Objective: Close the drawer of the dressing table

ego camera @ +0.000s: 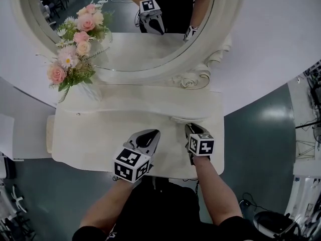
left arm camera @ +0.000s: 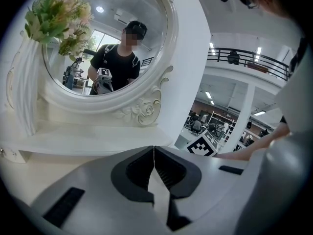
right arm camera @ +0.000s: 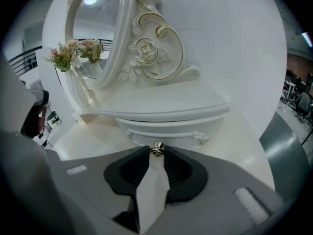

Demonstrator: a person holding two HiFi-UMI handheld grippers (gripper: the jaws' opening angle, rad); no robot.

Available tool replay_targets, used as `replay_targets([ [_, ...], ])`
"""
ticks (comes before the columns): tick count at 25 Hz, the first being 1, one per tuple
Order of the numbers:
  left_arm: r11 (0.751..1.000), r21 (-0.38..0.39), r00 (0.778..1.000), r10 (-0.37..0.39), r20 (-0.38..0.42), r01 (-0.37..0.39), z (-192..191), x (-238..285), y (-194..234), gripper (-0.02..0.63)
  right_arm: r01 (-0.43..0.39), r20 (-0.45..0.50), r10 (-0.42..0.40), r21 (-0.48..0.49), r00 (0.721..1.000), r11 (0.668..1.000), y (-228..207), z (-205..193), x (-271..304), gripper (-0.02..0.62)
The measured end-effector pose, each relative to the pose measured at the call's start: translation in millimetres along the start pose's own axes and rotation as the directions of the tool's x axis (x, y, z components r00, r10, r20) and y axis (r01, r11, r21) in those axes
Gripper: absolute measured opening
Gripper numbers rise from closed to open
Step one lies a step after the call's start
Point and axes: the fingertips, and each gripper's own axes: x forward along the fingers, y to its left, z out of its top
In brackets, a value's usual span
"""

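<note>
Leftward, flowers [ego camera: 75,39] (pink) stand clear of knob [right arm camera: 157,149].

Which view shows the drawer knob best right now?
The right gripper view: the drawer knob sits sharp and close between the jaws of the right gripper. In the head view that gripper covers it; the left gripper view misses it.

The desk [ego camera: 85,134] top lay bare on the left and in the middle, open from the front edge back to the shelf [ego camera: 140,97]. The flowers [ego camera: 75,49] and the mirror [ego camera: 135,49] closed off the back. The drawer [right arm camera: 166,129] with its knob [right arm camera: 157,149] stood right before the right tool [right arm camera: 156,152], with the left tool [ego camera: 150,137] close beside.
</note>
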Motion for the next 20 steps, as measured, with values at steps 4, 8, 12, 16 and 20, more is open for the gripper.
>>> replay_targets([
  [4,1.0,-0.002,1.0,0.001,-0.007,-0.002,-2,4,0,0.011,-0.01,0.005,0.01,0.004,1.0,1.0,0,5,5,0.101],
  [8,1.0,-0.009,1.0,0.005,-0.009,-0.005,-1,7,1,0.011,-0.018,0.012,0.018,0.008,1.0,1.0,-1,11,10,0.101],
  [12,1.0,-0.004,1.0,0.008,-0.014,-0.008,0,9,2,0.011,-0.019,0.02,0.019,0.009,1.0,1.0,-4,17,15,0.101],
  [16,1.0,0.0,1.0,0.01,-0.016,-0.01,1,10,3,0.011,-0.02,0.019,0.02,0.015,1.0,1.0,-5,17,18,0.101],
  [20,1.0,0.003,1.0,0.009,-0.016,-0.009,3,11,4,0.011,-0.027,0.02,0.027,0.012,0.999,1.0,-4,17,19,0.101],
])
